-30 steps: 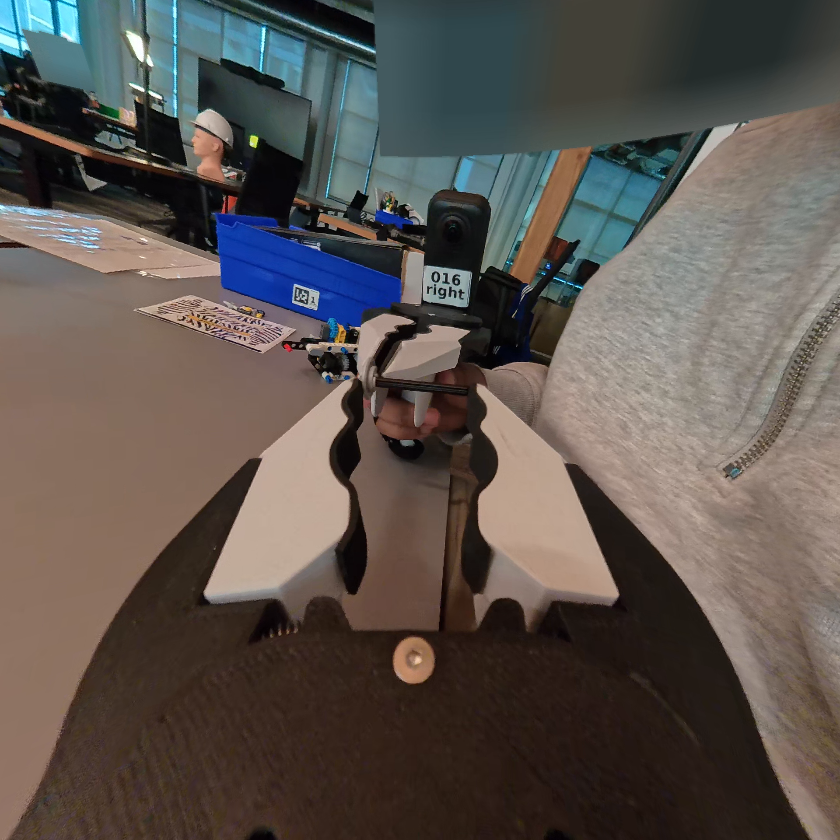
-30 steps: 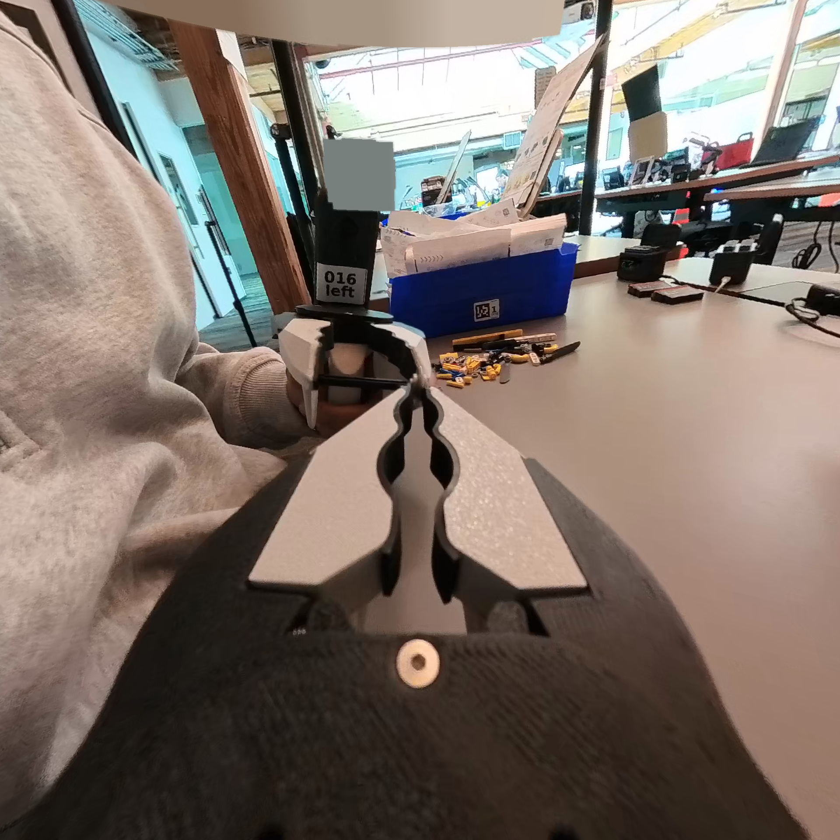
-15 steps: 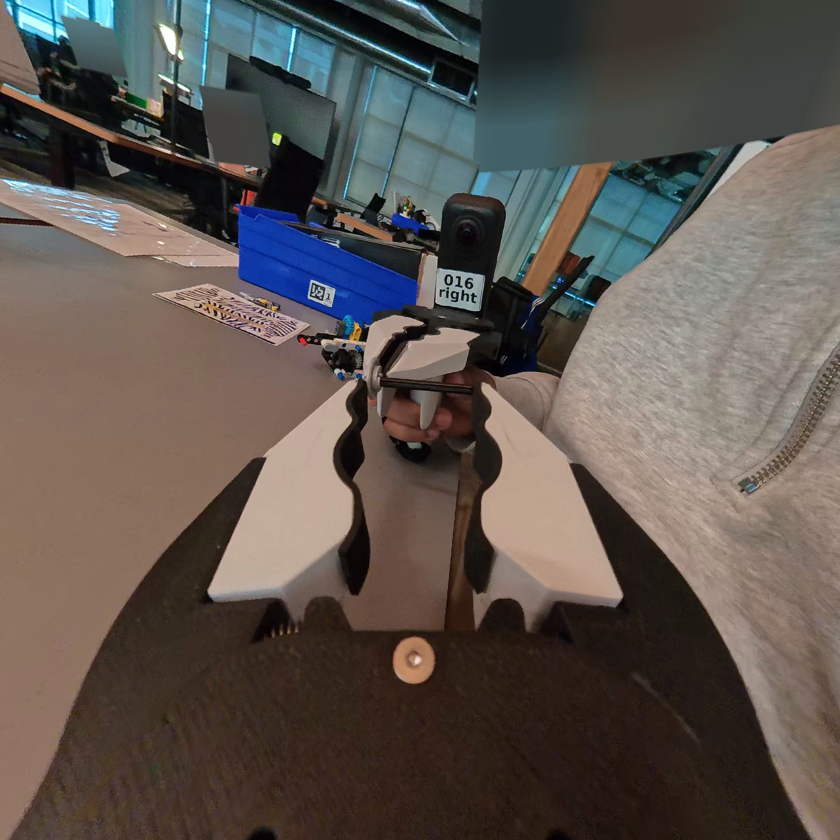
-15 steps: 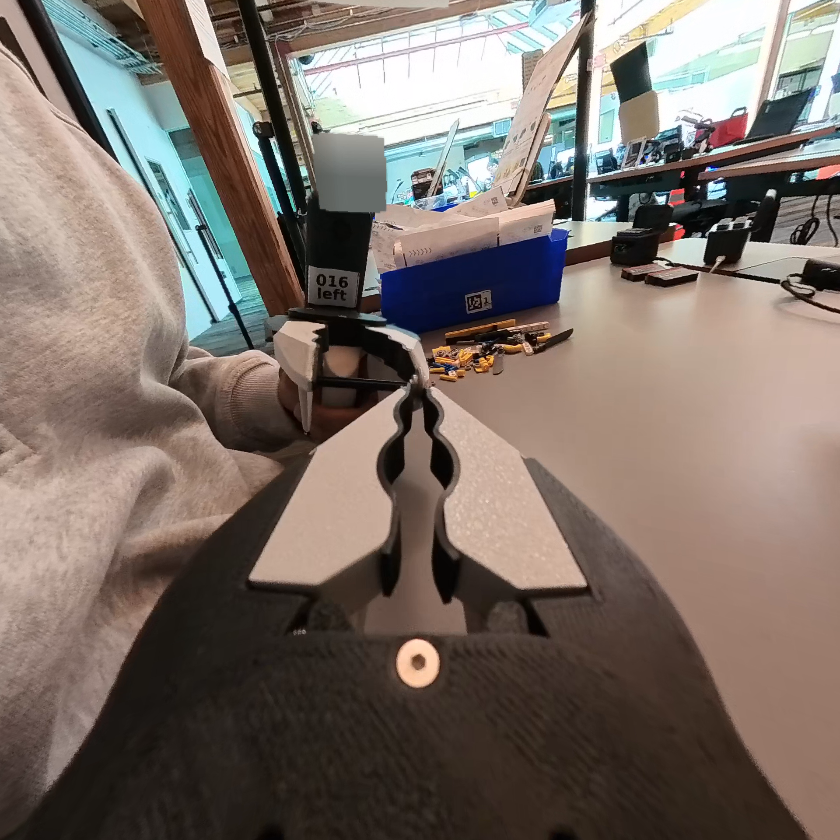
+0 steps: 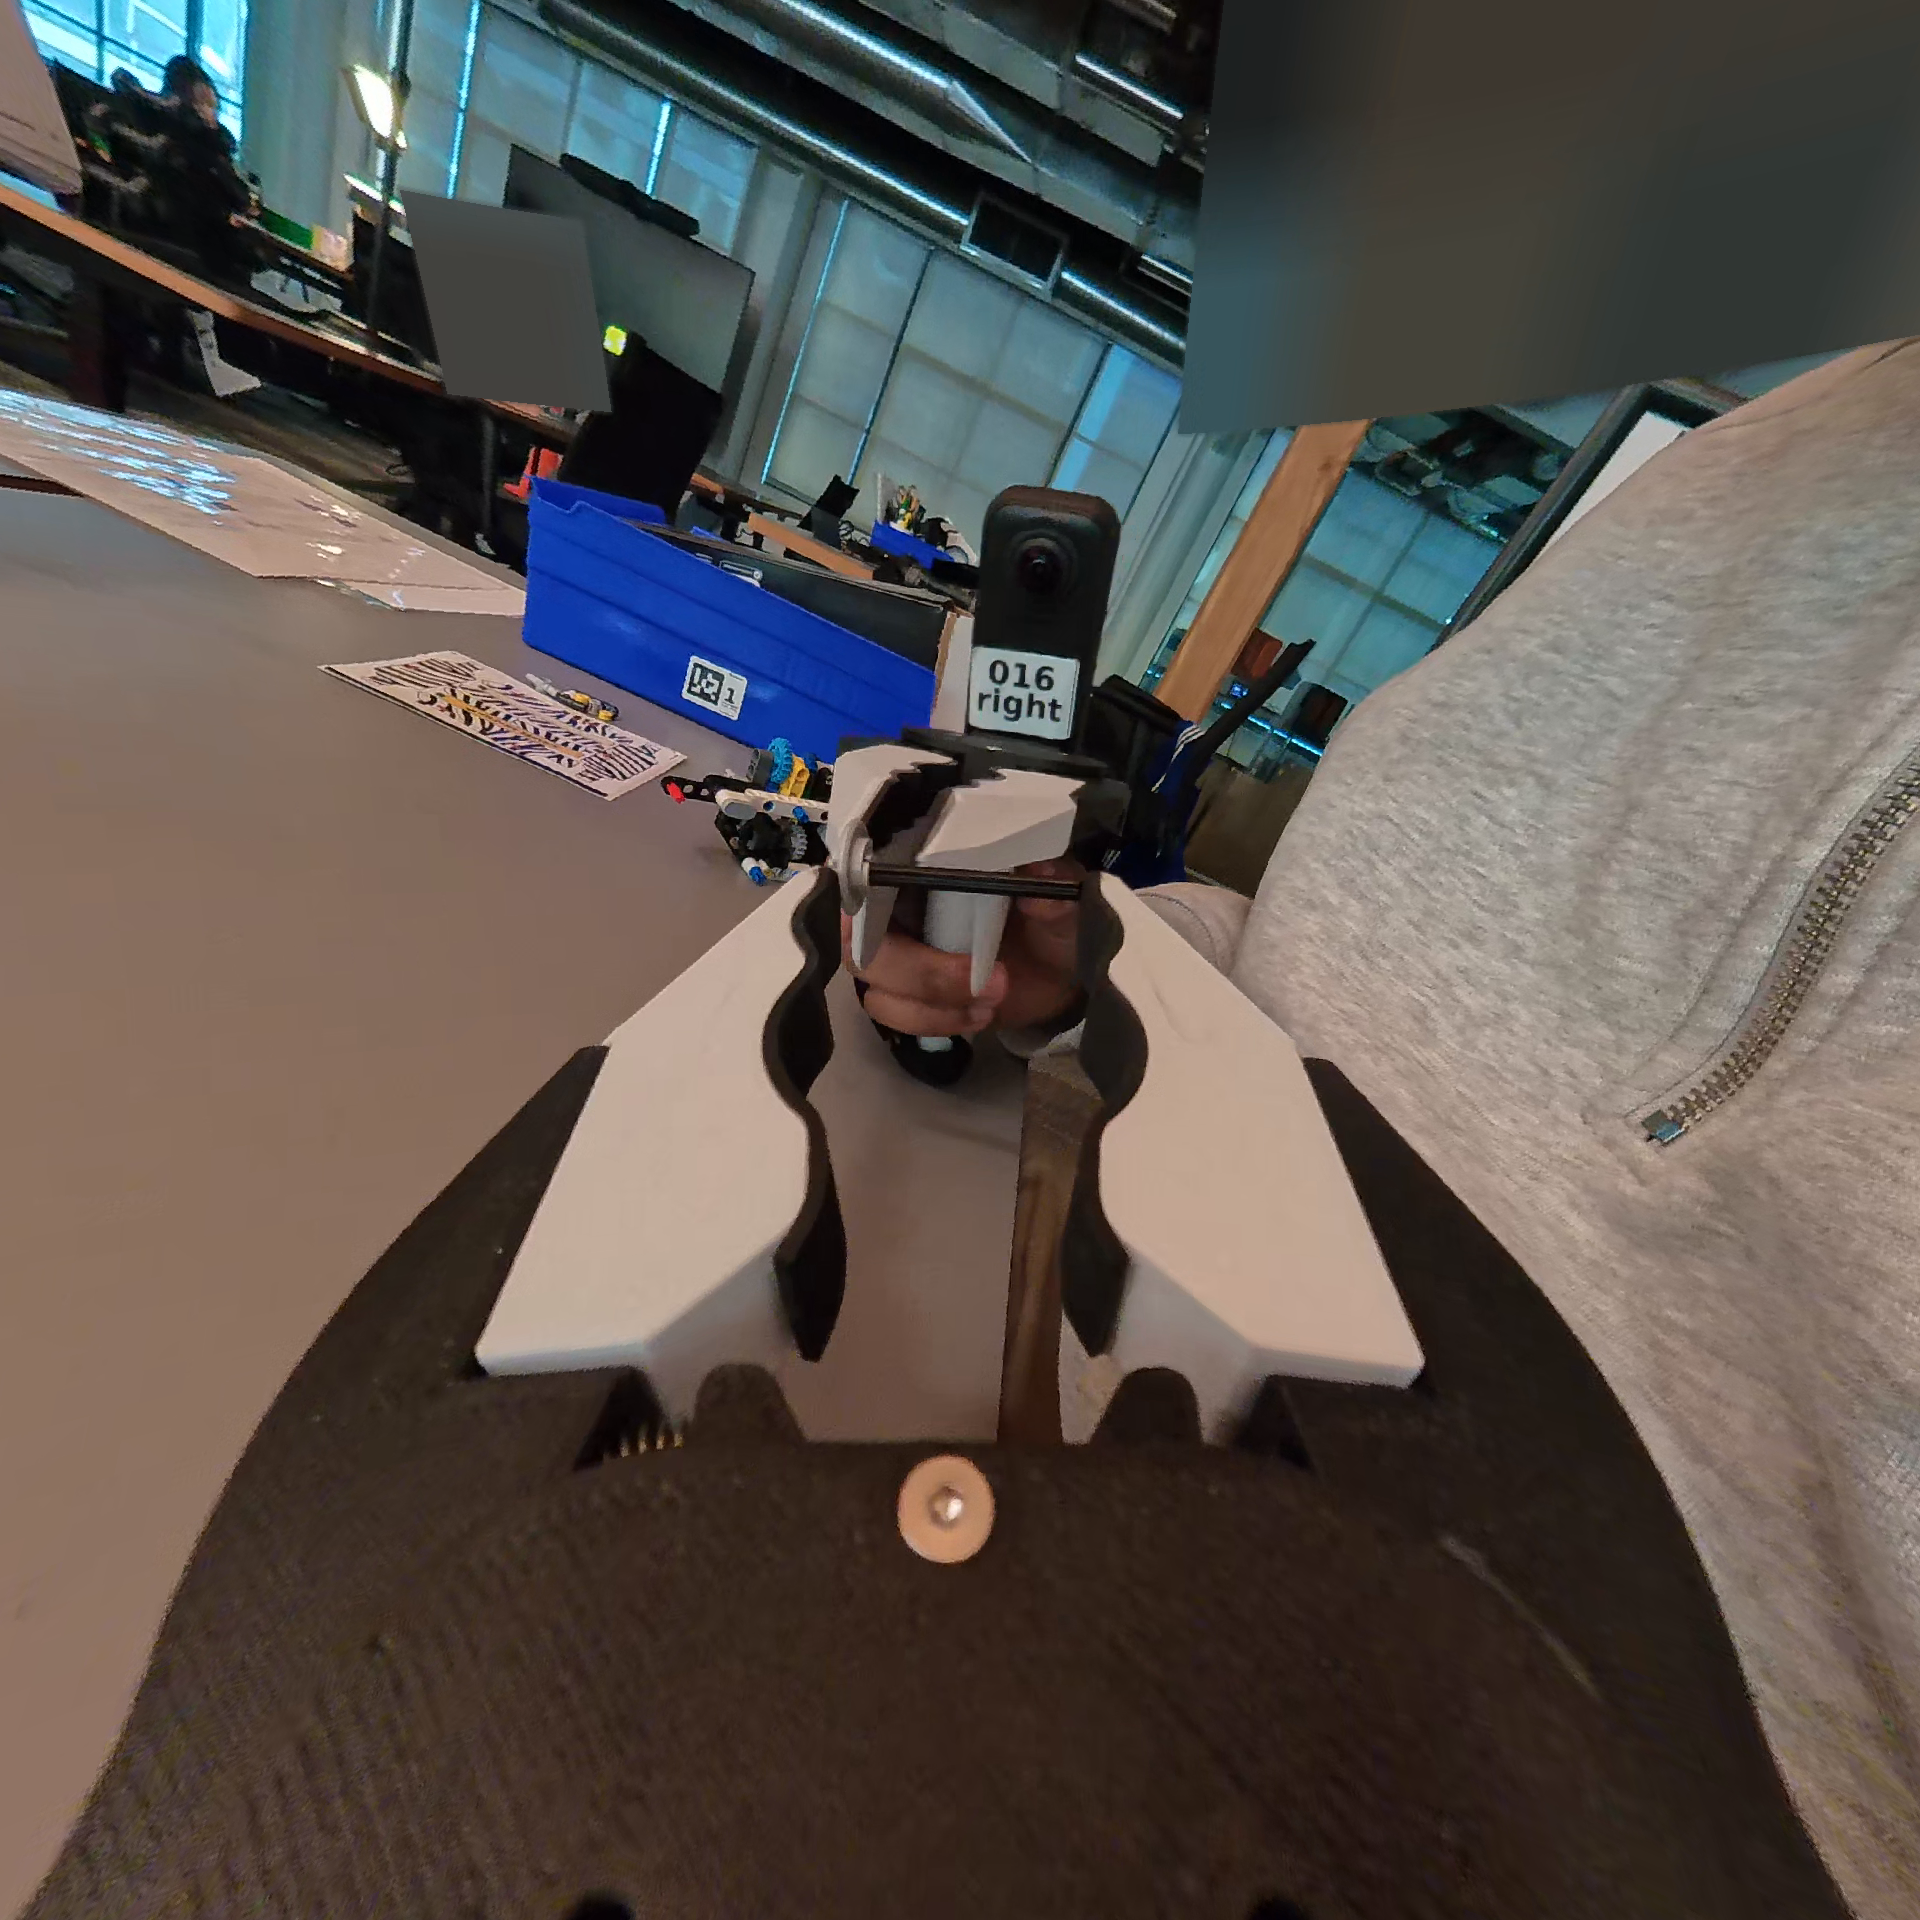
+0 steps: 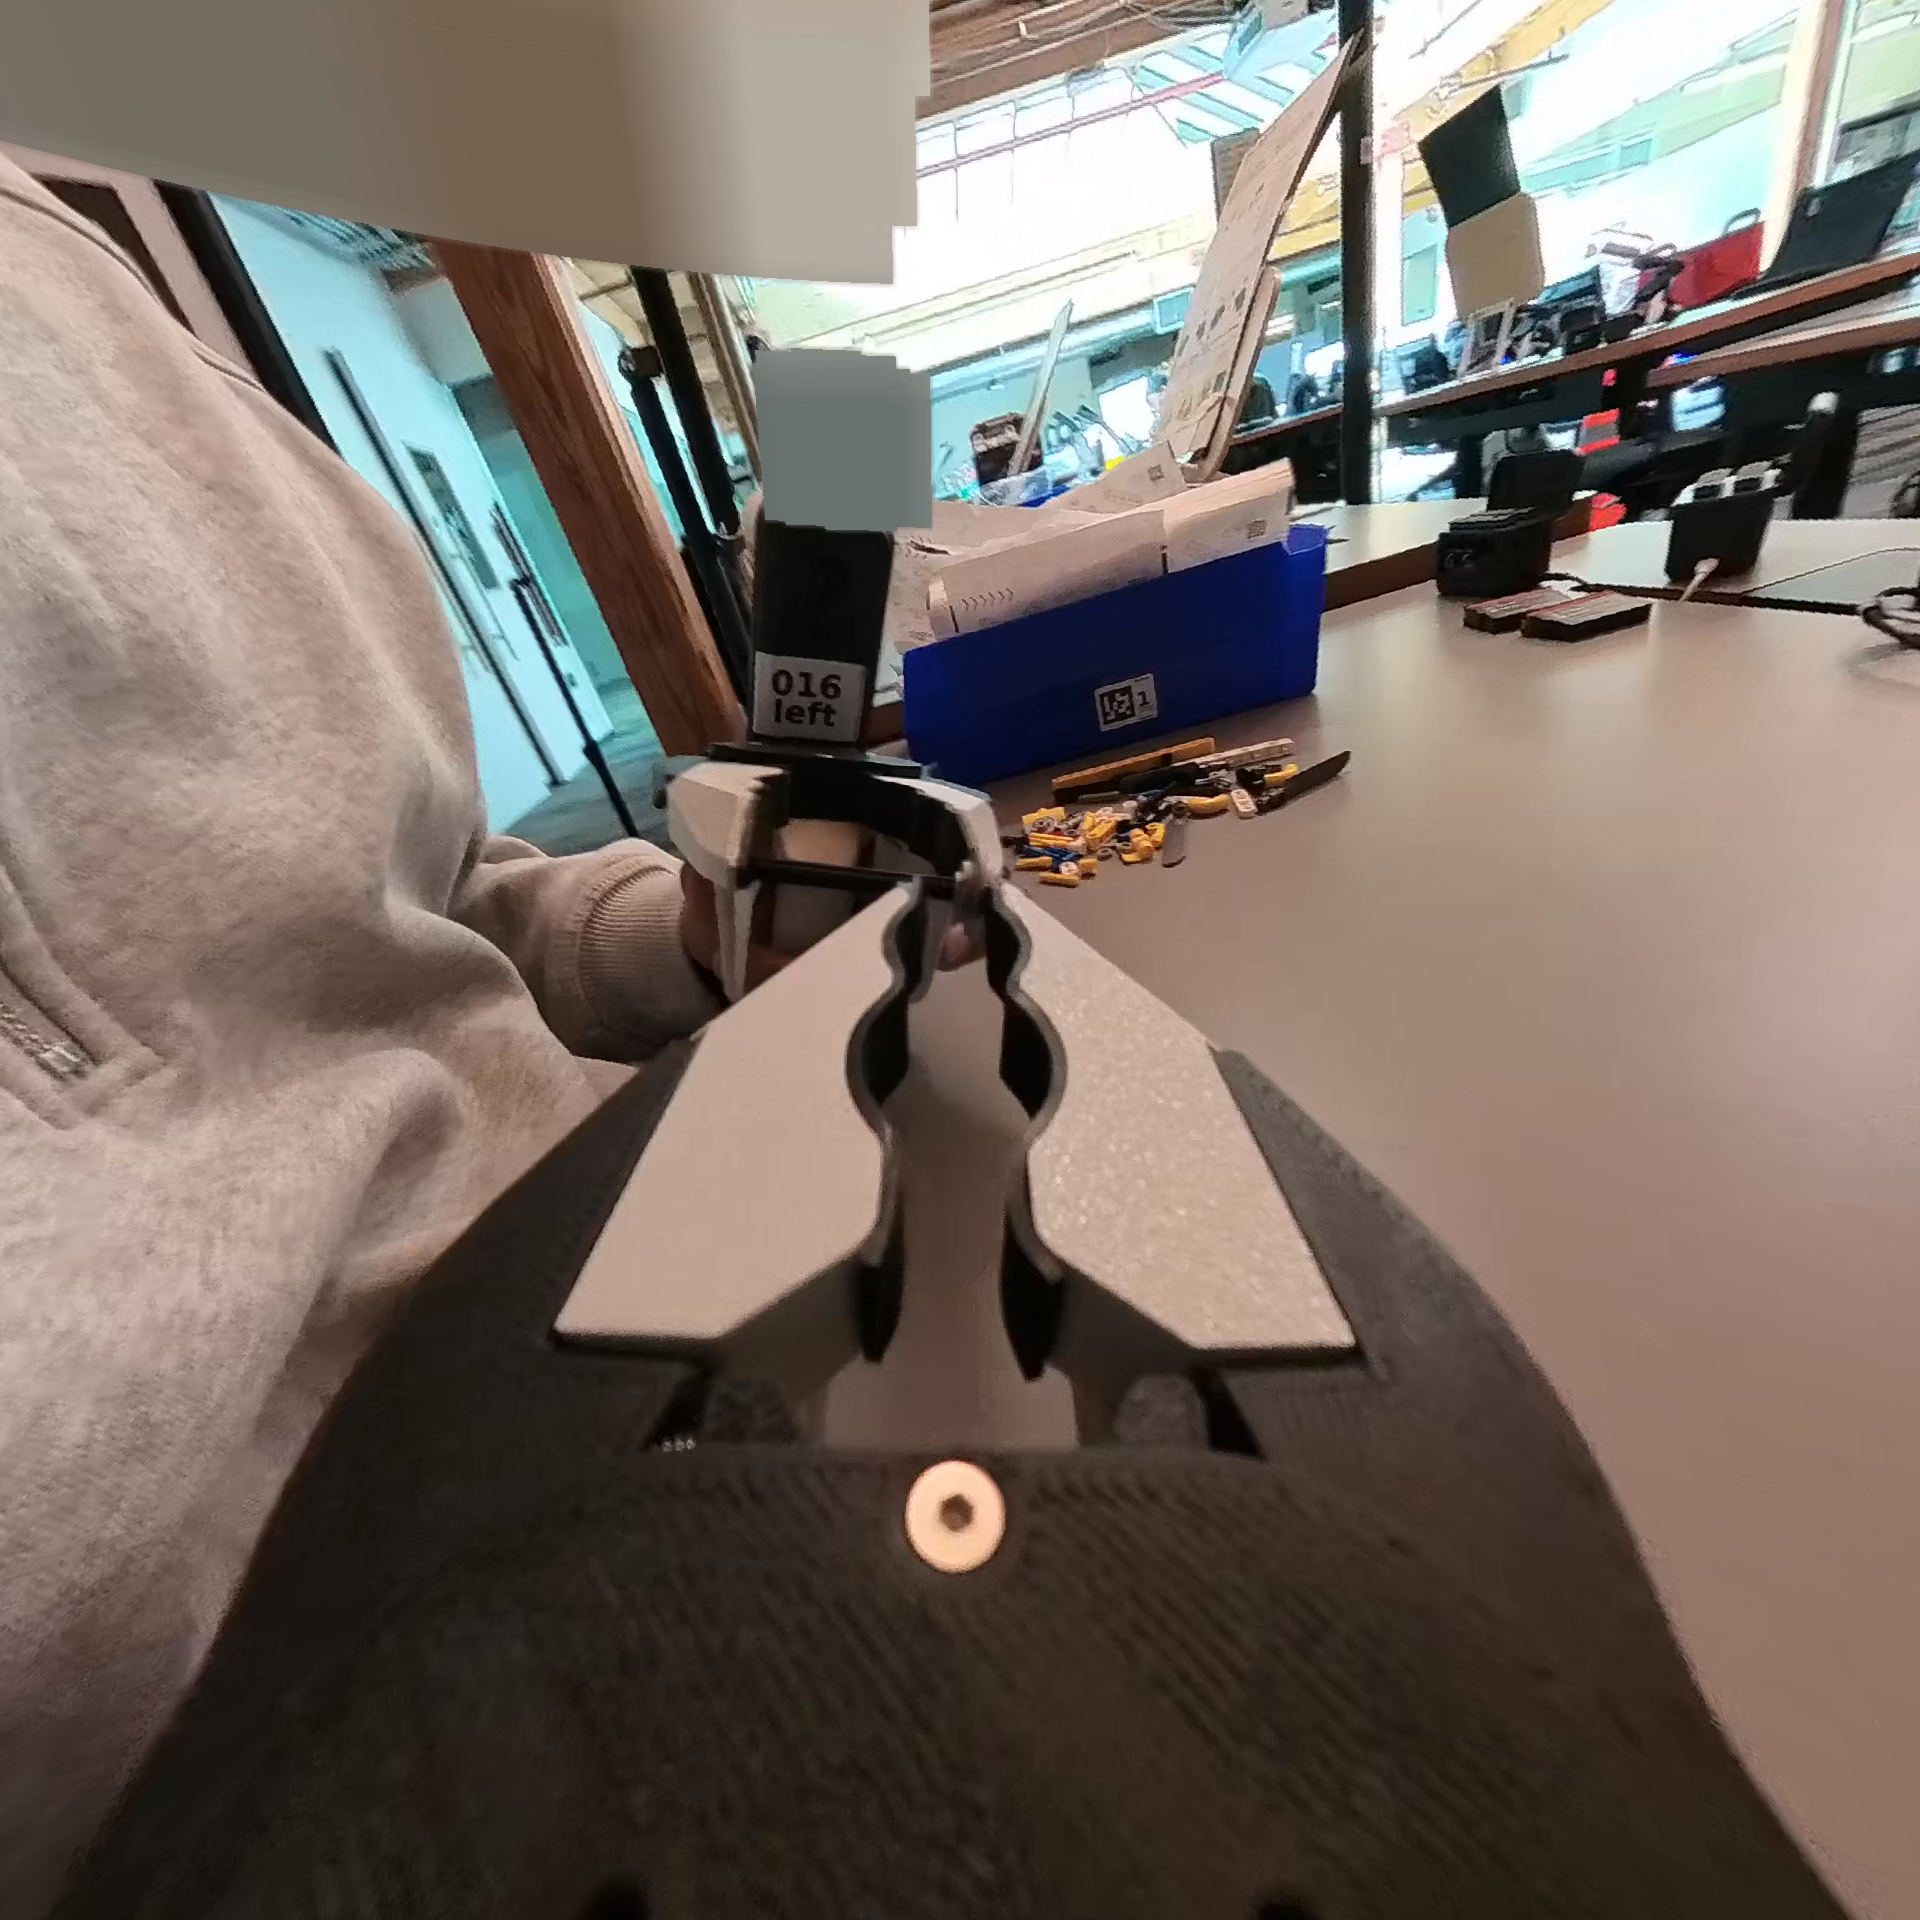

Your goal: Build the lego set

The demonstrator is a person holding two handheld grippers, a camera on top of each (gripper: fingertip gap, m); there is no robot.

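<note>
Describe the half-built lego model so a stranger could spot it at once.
Find the blue bin on the grey table. Just in front of it, beside the striped sticker sheet, sits the half-built model: the only assembled piece, black and white with blue and yellow gears.

The left gripper (image 5: 961, 920) has a black, ridged printed body with a silver screw (image 5: 944, 1507) at its centre. Its two white wedge-shaped fingers (image 5: 686, 1174) carry wavy black inner pads. The right gripper (image 6: 951, 935) is built the same, with pale grey fingers (image 6: 748, 1164) and its own screw (image 6: 954, 1514). Each carries an upright black camera (image 5: 1044, 582) bearing a white label. The person wears a light grey sweatshirt (image 5: 1621, 883) with a metal zip (image 5: 1787, 997) and ribbed cuffs (image 6: 613, 935).
</note>
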